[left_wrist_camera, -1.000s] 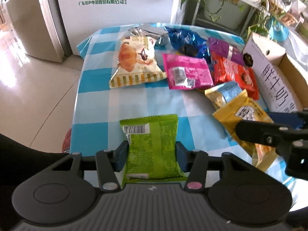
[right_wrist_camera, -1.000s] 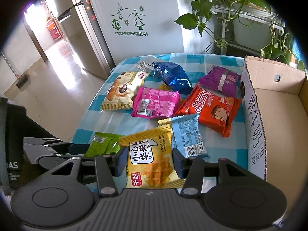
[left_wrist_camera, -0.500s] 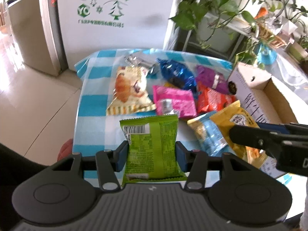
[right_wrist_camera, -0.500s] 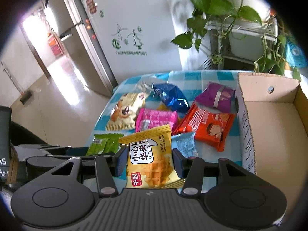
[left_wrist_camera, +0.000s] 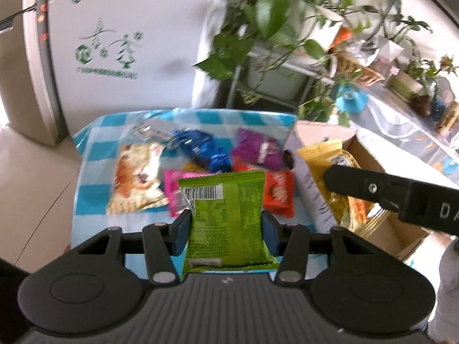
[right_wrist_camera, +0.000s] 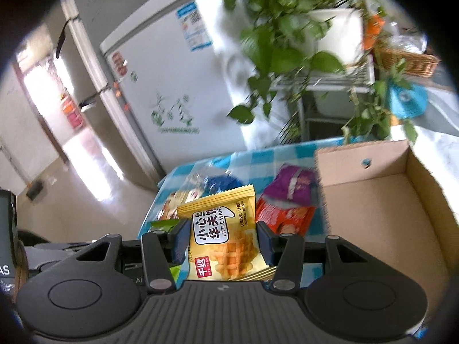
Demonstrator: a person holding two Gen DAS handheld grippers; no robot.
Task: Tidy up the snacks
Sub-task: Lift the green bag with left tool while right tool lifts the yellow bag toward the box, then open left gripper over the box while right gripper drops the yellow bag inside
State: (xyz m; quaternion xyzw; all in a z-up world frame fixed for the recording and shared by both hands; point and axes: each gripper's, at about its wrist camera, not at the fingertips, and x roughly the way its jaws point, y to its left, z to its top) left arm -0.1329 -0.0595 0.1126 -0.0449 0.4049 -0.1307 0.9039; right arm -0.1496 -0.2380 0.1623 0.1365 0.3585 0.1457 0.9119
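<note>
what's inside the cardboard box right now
In the right wrist view the cardboard box shows only bare brown floor and walls, no snacks. Its near end is covered by the right tool, so that corner cannot be checked.

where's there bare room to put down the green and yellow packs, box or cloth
The cardboard box offers the most: its floor shows bare between its walls in the right wrist view. On the checked cloth, a free strip runs along the left edge beside the bread bag. The far middle is crowded: blue pack, purple pack, pink pack, orange pack.
</note>
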